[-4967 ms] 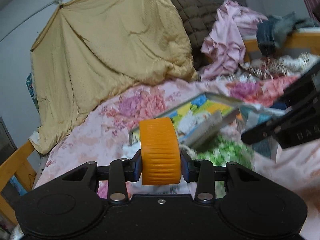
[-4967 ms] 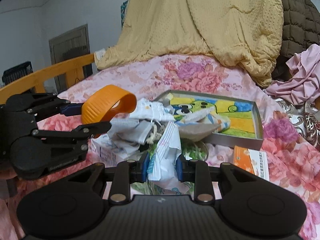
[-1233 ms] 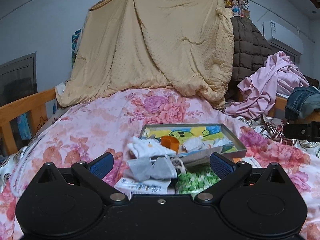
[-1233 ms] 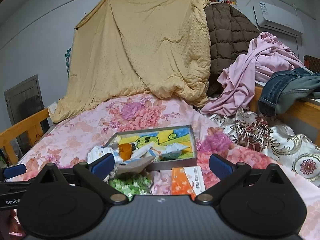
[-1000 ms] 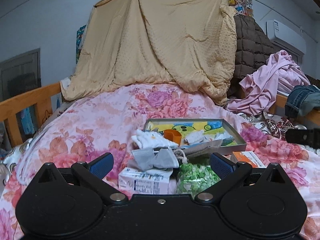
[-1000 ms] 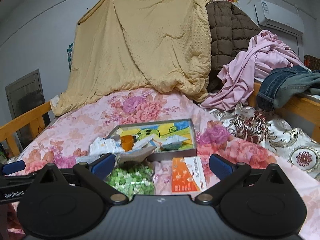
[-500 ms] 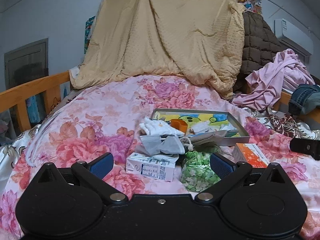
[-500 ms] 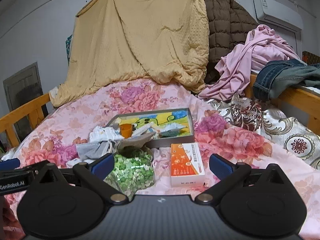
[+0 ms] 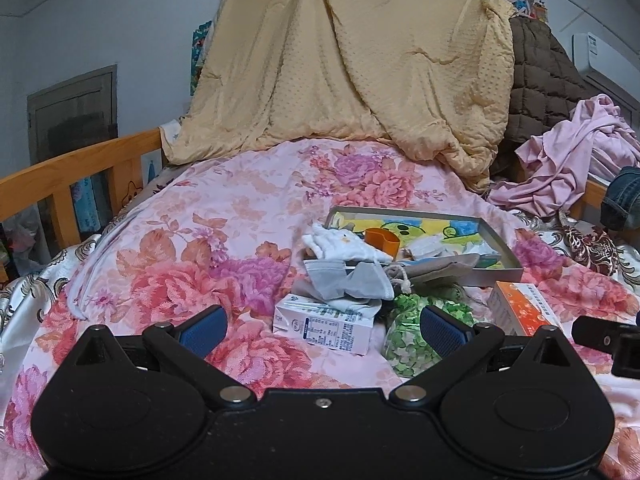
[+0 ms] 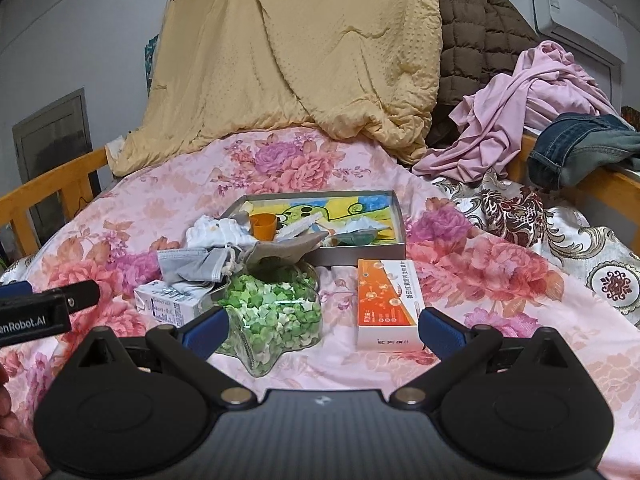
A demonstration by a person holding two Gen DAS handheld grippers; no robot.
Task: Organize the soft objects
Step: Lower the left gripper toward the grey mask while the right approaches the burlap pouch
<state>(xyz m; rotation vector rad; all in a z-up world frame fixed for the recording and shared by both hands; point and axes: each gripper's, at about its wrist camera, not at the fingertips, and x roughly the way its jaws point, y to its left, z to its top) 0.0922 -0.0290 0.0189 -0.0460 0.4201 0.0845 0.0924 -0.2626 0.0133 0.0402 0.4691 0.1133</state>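
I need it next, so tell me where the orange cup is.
The orange cup stands in the near-left corner of the picture tray, mid-frame in both views, just right of the white cloth and beyond the grey mask.

Pink floral bedspread point(image 10: 460, 280) is glowing under a tan blanket point(image 10: 300, 52); green-and-white stars are filling the jar point(image 10: 276, 316), beside an orange box point(image 10: 386, 304).

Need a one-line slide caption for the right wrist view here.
Open right gripper faces a floral bedspread holding a cartoon-lined tray, green star jar, and orange box.
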